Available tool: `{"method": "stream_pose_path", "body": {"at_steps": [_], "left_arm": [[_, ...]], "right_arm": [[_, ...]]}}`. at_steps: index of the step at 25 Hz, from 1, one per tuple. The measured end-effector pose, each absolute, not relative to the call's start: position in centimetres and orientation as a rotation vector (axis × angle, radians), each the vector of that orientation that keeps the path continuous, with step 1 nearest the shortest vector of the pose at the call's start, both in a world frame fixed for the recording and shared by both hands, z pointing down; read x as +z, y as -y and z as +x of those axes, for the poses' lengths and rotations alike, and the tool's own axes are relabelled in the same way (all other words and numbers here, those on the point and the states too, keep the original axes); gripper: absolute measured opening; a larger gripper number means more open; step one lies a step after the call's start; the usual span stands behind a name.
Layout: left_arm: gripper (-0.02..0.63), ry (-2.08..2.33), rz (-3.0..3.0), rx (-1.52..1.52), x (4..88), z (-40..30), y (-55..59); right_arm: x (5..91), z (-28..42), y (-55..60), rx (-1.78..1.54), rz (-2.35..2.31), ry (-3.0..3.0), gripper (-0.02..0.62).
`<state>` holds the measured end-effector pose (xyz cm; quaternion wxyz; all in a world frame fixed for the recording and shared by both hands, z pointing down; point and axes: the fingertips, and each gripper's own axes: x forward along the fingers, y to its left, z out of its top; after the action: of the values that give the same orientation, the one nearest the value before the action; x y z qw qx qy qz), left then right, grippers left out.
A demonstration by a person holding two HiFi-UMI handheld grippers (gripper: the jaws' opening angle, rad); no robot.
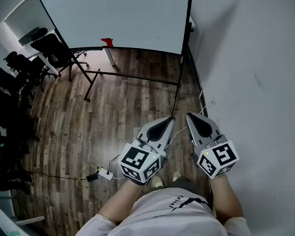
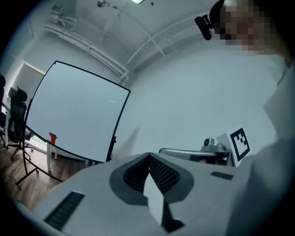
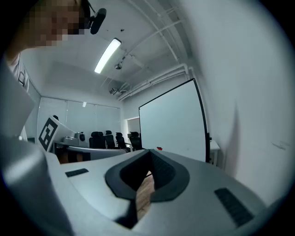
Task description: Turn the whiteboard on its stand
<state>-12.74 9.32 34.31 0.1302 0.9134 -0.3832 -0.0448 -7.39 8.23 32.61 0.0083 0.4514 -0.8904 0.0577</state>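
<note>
Dark wood floor fills the head view, with a white wall on the right and black office chairs along the left edge. Ahead of me, at the top, the whiteboard sits on its black stand, with a small red thing on its lower edge. I hold the left gripper and the right gripper side by side close to the body. Both point toward the board and touch nothing. A cable with a small adapter lies on the floor near my feet. Over in the left gripper view, the left gripper has its jaws pressed together with nothing between them. The whiteboard stands well apart at the left. The right gripper view shows the right gripper likewise closed and empty. The whiteboard is ahead by the wall, the chairs are to its left, and a ceiling light is lit above.
</note>
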Motion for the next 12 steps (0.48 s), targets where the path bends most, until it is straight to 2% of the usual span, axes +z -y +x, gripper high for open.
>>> {"method": "stream_pose_path", "body": {"at_steps": [12], "left_arm": [[0.011, 1.103, 2.644, -0.090, 35.4, -11.2, -6.1]], "right_arm": [[33.6, -6.1, -5.2, 0.231, 1.409, 2.829, 0.012]]}}
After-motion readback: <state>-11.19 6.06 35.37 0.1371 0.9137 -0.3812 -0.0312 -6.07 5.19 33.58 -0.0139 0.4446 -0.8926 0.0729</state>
